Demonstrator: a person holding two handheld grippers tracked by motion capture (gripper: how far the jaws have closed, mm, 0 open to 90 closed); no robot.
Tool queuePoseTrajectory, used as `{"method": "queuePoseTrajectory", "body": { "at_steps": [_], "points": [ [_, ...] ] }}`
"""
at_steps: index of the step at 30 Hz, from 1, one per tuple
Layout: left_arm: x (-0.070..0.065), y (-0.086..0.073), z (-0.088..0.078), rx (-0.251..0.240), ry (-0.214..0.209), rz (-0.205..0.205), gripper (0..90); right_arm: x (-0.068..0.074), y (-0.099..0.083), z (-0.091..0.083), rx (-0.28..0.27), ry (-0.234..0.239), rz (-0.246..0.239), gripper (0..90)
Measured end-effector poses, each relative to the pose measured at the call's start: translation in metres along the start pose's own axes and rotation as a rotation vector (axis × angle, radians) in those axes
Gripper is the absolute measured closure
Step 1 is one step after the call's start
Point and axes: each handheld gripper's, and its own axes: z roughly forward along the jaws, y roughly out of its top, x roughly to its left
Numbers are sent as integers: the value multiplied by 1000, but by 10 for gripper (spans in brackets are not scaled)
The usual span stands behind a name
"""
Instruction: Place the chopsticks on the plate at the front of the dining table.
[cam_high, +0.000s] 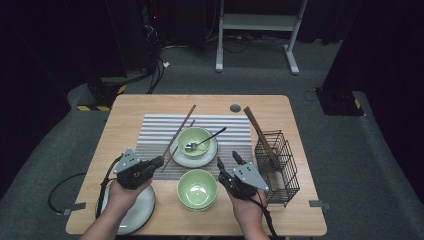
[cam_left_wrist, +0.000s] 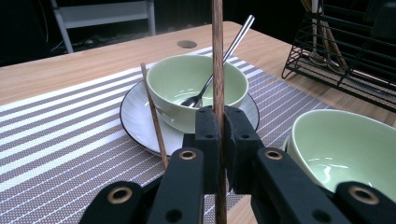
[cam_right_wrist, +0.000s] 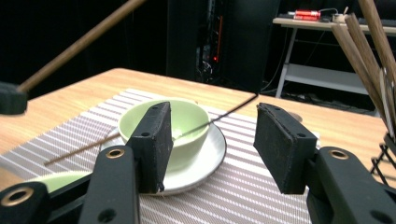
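1. Chopstick (cam_left_wrist: 217, 60) stands clamped between the left gripper's (cam_high: 159, 162) closed jaws, rising past them above the bowl with the spoon (cam_left_wrist: 198, 86).
2. A second chopstick (cam_left_wrist: 154, 116) lies beyond those jaws, leaning on the plate (cam_left_wrist: 135, 121).
3. The right gripper (cam_right_wrist: 212, 149) has its jaws wide apart and empty; the bowl sits beyond the gap.

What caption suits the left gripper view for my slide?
Left gripper shut on a chopstick, green bowl beyond.
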Motion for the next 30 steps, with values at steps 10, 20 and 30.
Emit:
{"method": "queuePoseTrajectory", "body": {
  "at_steps": [10,20,30],
  "points": [
    [3,1,-1,14,24,15,845,-1,-19,-8,53,-29,-25,448],
    [9,4,4,44,50,5,845,-2,-37,-15,75,-38,-19,443],
    [16,11,12,69,93,33,846,-8,-45,-21,65,-46,-3,432]
  ]
}}
